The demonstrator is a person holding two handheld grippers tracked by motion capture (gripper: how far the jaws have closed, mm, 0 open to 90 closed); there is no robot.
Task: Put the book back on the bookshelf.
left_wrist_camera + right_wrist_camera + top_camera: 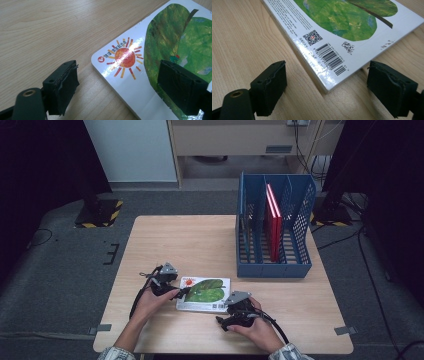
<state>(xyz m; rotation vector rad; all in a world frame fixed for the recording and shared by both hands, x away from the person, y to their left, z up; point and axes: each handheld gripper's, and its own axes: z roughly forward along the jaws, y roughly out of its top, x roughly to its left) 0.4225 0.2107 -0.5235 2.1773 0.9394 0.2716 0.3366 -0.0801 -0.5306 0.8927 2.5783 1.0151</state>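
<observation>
A white picture book (205, 292) with a green leaf and an orange sun on its cover lies flat on the wooden table (190, 240), near the front edge. My left gripper (182, 293) is open at the book's left end. In the left gripper view its jaws straddle the sun corner of the book (125, 57), one jaw over the bare wood and the other over the leaf. My right gripper (226, 314) is open at the near right corner. In the right gripper view the barcode corner of the book (342, 22) lies between the jaws, untouched.
A blue mesh file rack (300, 220) stands at the table's back right, with red books (273, 220) upright in a middle slot. Bare wood stretches between the rack and the picture book and across the table's left half.
</observation>
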